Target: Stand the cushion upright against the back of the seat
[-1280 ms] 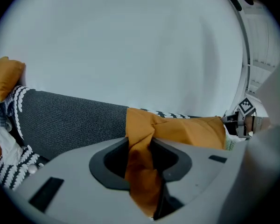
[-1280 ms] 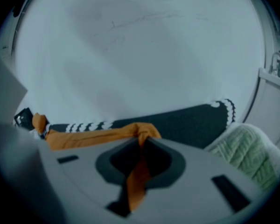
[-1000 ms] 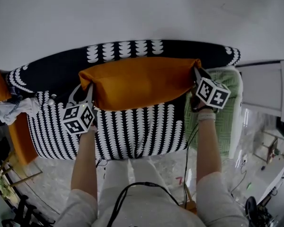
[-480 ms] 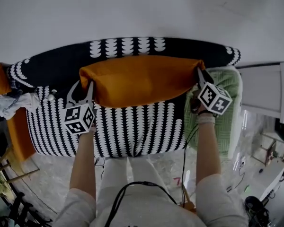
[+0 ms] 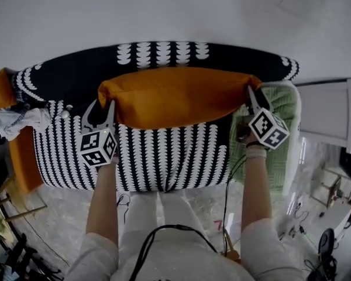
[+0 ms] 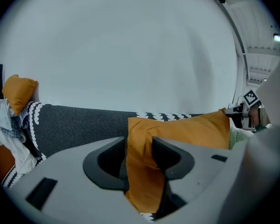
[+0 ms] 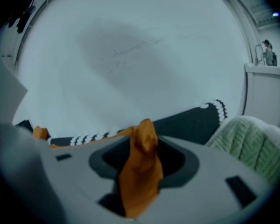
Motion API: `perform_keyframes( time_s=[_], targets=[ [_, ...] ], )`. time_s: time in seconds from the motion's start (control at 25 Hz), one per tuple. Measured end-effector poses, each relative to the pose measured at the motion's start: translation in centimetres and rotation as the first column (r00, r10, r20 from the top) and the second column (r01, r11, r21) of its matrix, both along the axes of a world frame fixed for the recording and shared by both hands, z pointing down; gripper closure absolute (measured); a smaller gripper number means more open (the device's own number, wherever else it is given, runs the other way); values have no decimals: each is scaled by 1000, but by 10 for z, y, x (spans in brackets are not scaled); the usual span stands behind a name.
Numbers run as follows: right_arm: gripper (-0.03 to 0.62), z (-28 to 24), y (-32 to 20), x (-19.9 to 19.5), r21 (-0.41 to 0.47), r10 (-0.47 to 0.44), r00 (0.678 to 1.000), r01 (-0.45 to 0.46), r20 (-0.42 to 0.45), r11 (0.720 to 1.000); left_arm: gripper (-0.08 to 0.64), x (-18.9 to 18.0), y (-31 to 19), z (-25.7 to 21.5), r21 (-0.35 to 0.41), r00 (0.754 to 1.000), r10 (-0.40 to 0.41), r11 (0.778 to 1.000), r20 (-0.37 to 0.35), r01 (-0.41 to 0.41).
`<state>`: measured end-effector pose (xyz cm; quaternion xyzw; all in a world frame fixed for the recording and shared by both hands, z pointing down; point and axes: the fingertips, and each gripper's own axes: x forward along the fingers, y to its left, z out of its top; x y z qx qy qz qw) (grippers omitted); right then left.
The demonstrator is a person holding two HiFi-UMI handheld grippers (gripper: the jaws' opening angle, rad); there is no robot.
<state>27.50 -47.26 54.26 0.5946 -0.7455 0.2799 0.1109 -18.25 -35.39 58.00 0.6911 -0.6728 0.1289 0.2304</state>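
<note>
The long orange cushion (image 5: 175, 95) stands on its long edge on the black-and-white seat (image 5: 164, 157) and leans on the dark backrest (image 5: 164, 54). My left gripper (image 5: 100, 113) is at its left end. Those jaws have just been opening, and the cushion's corner (image 6: 186, 129) lies loosely between them (image 6: 137, 157). My right gripper (image 5: 254, 95) is at the right end. Its jaws have also just been opening, and a fold of orange fabric (image 7: 140, 171) hangs between them with a gap on each side.
A green towel (image 5: 281, 104) lies over the sofa's right end, and a white cabinet (image 5: 327, 107) stands beyond it. At the left end sit a second orange cushion (image 5: 0, 89) and a bundle of pale cloth (image 5: 17, 122). A white wall rises behind the backrest.
The right gripper has drawn back a little from the cushion's right end and its jaws have spread. The left gripper's jaws stand wider. The cushion stays upright against the backrest.
</note>
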Motion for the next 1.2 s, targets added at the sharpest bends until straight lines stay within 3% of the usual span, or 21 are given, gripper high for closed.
perform_keyframes(
  time_s=[0.36,0.56,0.6,0.68,0.76,1.0,1.2],
  targets=[
    [396,-3,28,-1,11,-24,1000,24,20,1000,374,1,24,-1,-1,1000,-9,1000,11,9],
    [396,10,36,-3,-42,-39,998,41,53,998,379,8,34,12,-43,994,-3,999,-111,-2],
    [400,10,36,-3,-49,-47,998,49,40,998,412,10,35,12,-46,992,4,999,-124,-10],
    [497,8,38,1,-54,-60,998,59,-26,997,458,15,35,6,-45,992,13,999,-124,-19],
    [550,5,43,7,-53,-62,996,59,-69,997,491,20,38,0,-38,991,7,999,-135,-12],
    [568,-16,66,13,-33,-63,998,62,-27,998,509,22,51,-19,-17,974,-33,999,-224,31],
    [568,-21,63,12,-53,-42,999,42,8,998,509,19,37,-21,-45,970,-46,998,-240,36]
  ],
)
